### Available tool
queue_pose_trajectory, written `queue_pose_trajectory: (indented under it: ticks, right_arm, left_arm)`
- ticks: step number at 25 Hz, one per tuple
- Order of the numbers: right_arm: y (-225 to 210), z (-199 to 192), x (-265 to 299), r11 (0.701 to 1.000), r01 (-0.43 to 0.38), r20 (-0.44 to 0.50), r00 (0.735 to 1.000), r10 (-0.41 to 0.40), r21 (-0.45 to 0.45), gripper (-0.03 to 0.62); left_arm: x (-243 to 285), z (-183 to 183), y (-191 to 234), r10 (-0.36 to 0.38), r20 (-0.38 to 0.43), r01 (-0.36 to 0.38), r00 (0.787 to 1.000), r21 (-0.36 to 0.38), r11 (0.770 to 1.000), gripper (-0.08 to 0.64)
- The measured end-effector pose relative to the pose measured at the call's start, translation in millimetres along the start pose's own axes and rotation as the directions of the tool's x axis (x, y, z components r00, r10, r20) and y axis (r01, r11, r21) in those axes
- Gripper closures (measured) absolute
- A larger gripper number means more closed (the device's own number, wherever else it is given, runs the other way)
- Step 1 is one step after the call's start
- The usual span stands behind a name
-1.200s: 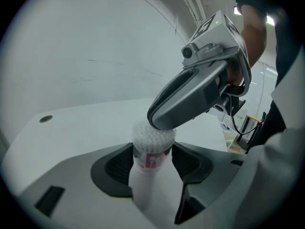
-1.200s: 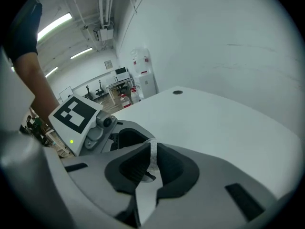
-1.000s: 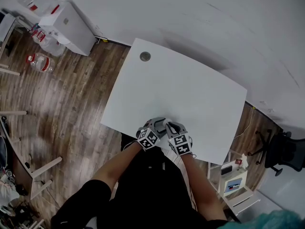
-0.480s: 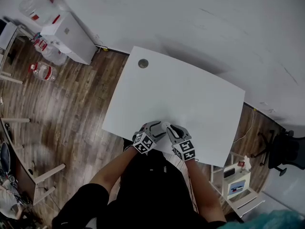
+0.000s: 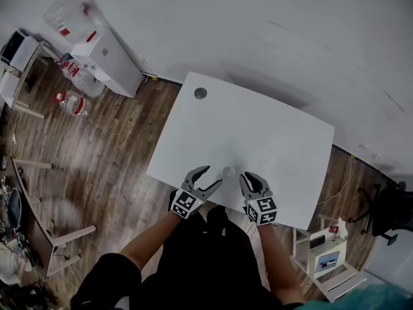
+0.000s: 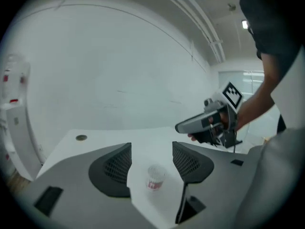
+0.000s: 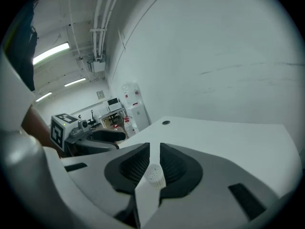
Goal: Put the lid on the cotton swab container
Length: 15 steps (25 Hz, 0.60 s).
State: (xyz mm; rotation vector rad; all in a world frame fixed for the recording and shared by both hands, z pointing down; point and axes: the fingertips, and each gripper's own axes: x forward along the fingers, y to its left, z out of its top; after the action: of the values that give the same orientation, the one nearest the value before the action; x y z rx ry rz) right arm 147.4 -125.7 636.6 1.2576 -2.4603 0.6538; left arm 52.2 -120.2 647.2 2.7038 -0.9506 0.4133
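Nothing legible anywhere.

- Cotton swab container (image 6: 155,178) on the bench: red band label low on its side, print too small to read.
- Left marker cube (image 5: 185,205) and right marker cube (image 5: 261,210): black-and-white square code patterns, no letters or digits.
- Water bottle (image 5: 73,102) lying on the floor: red label, unreadable.
- Large jug (image 5: 70,11) in the top left corner: red stickers, blurred.
- Small wall sign (image 7: 101,94) in the far room: too small to read.
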Motion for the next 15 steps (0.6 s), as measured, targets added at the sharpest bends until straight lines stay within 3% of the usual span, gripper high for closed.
queue_pose_trajectory:
  ticks: [3, 6, 11, 15]
  right_arm:
    - [15.0, 23.4, -16.9, 1.0, 0.02, 0.06, 0.998, -0.019, -0.016, 0.528]
    - [35.3, 46.6, -33.8, 0.998, 0.063, 0.132, 0.989, -0.06, -0.017, 0.528]
    - [76.7, 63.4, -51.6, 0.997, 0.07, 0.205, 0.976, -0.075, 0.03, 0.529]
    - [121.2, 70.2, -59.2, 0.986, 0.165, 0.242, 0.956, -0.169, 0.036, 0.531]
  left_arm:
    - [-14.6, 33.9, -9.9, 0.05, 0.064, -0.045, 0.997, -0.088, 0.995, 0.32]
    - [-27.4, 49.1, -21.0, 0.063, 0.089, -0.051, 0.994, -0.127, 0.991, 0.531]
    - [-40.8, 74.5, -39.3, -0.004, 0.112, 0.014, 0.994, -0.087, 0.996, 0.549]
    - [-83.2, 88.6, -37.9, 0.013, 0.123, -0.005, 0.992, -0.067, 0.998, 0.549]
